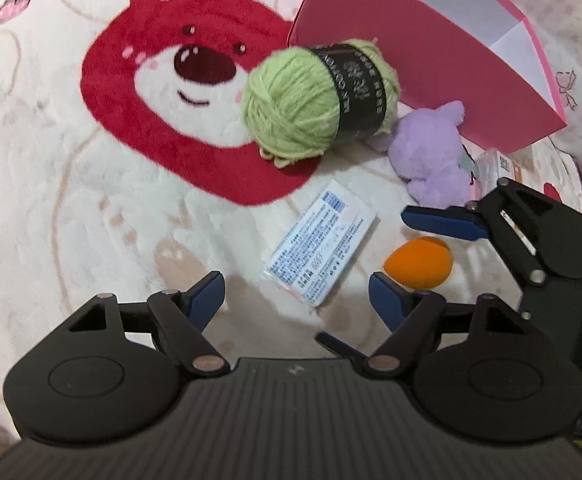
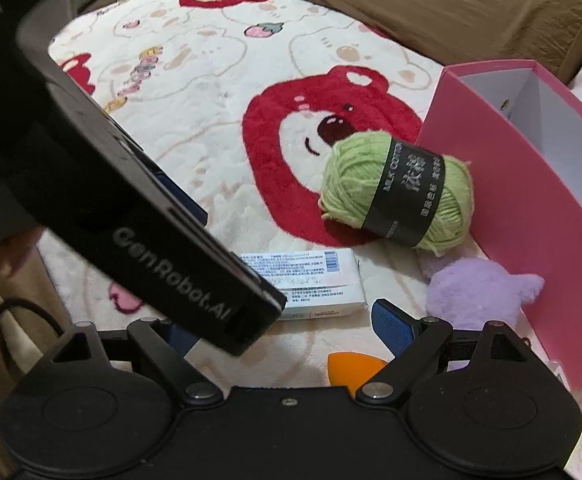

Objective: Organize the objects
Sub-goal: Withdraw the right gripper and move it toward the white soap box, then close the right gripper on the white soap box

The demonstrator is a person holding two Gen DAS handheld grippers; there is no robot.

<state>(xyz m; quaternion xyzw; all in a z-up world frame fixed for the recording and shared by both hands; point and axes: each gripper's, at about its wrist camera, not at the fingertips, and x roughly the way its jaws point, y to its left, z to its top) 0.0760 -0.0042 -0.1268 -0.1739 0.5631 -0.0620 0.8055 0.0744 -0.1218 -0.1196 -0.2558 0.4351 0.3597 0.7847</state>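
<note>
Both tongs, left tongs and right tongs, gape wide, gripping nothing.

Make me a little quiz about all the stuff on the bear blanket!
1. True or false: the green yarn ball sits inside the pink box.
2. Which thing lies nearest the right gripper? A) purple plush toy B) orange sponge C) yarn ball
3. Fill in: the white packet lies ahead of the left gripper, whose jaws are ____.

Key: 1 false, it rests on the blanket beside the box. 2 B. 3 open.
</note>
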